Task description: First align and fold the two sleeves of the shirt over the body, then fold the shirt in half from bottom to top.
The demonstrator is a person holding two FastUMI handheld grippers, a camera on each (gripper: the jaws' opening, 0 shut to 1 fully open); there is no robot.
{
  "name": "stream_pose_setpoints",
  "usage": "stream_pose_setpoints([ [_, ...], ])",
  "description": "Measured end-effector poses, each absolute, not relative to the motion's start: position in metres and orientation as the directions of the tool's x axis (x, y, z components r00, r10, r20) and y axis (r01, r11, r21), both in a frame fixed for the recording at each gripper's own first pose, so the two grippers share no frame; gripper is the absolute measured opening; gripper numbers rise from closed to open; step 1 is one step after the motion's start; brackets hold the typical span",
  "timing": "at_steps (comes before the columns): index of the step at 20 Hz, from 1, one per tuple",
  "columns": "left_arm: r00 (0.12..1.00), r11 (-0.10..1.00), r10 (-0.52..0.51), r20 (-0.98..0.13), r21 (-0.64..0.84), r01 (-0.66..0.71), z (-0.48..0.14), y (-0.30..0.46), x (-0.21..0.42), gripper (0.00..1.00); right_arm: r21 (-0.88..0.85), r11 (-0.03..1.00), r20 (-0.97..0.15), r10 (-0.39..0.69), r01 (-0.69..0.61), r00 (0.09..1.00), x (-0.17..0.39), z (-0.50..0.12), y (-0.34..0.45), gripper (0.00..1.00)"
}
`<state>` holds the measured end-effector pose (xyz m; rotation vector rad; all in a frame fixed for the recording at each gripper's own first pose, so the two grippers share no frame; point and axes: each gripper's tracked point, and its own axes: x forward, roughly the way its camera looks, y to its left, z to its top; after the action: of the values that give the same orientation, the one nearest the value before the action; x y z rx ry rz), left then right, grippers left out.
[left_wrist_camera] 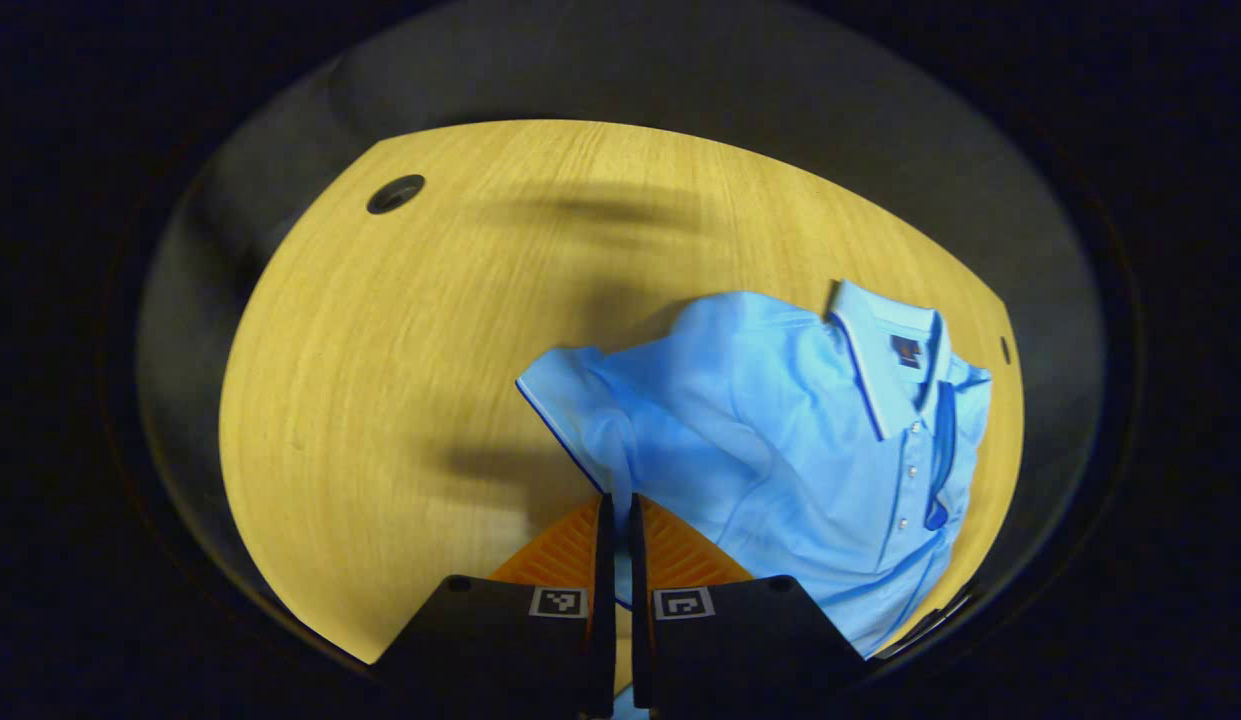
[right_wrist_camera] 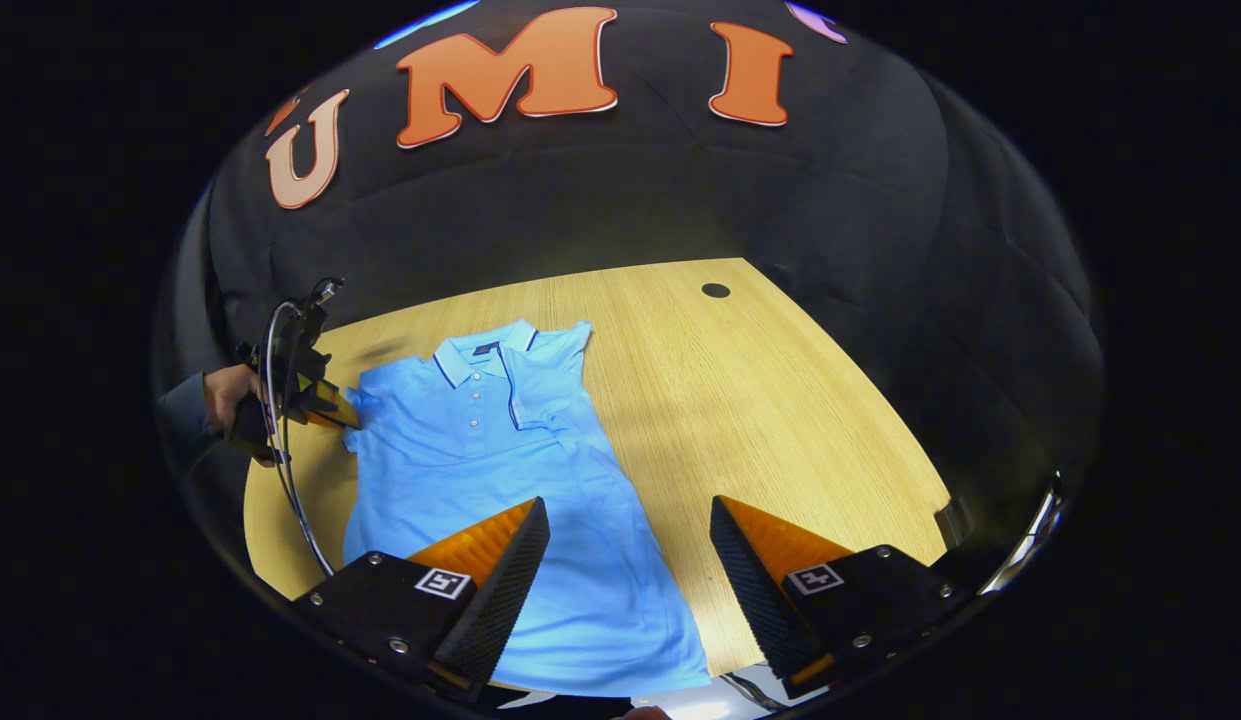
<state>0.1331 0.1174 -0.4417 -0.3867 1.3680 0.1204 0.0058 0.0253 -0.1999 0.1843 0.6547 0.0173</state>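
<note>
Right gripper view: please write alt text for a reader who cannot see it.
A light blue polo shirt lies flat on a pale wooden table, collar toward the far wall. The right gripper hangs open above its lower part, while the left gripper, held in a hand, meets one sleeve.

The pale wooden tabletop [right_wrist_camera: 780, 400] lies bare to the right of the light blue polo shirt [right_wrist_camera: 500, 460], broken by one small dark round hole [right_wrist_camera: 716, 290] near its far edge. On the shirt's left, the left gripper [right_wrist_camera: 342, 410], its cable [right_wrist_camera: 285, 470] and the hand [right_wrist_camera: 230, 395] holding it crowd the narrow strip of wood by the sleeve. The black cloth wall [right_wrist_camera: 680, 200] closes off the table's far side.
</note>
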Motion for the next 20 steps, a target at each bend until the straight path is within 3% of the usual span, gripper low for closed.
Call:
stream_pose_setpoints([
  [5, 0.328, 0.967, -0.151, -0.933, -0.208, -0.148, -0.405, 0.096, 0.163, 0.09, 0.180, 0.980, -0.618, 0.048, 0.082, 0.785, -0.010, -0.208, 0.014, 0.99],
  [9, 0.372, 0.971, -0.209, -0.904, -0.237, -0.031, -0.384, 0.057, 0.181, 0.10, 0.189, 0.975, -0.633, 0.031, 0.115, 0.774, -0.026, -0.217, 0.009, 0.99],
  [17, 0.330, 0.952, -0.306, -0.893, -0.295, 0.084, -0.387, -0.017, 0.192, 0.09, 0.189, 0.963, -0.681, -0.015, 0.195, 0.732, -0.056, -0.242, -0.002, 0.99],
  [20, 0.308, 0.933, -0.359, -0.881, -0.347, 0.095, -0.385, -0.033, 0.187, 0.14, 0.193, 0.960, -0.693, -0.012, 0.203, 0.721, -0.063, -0.250, -0.003, 0.99],
])
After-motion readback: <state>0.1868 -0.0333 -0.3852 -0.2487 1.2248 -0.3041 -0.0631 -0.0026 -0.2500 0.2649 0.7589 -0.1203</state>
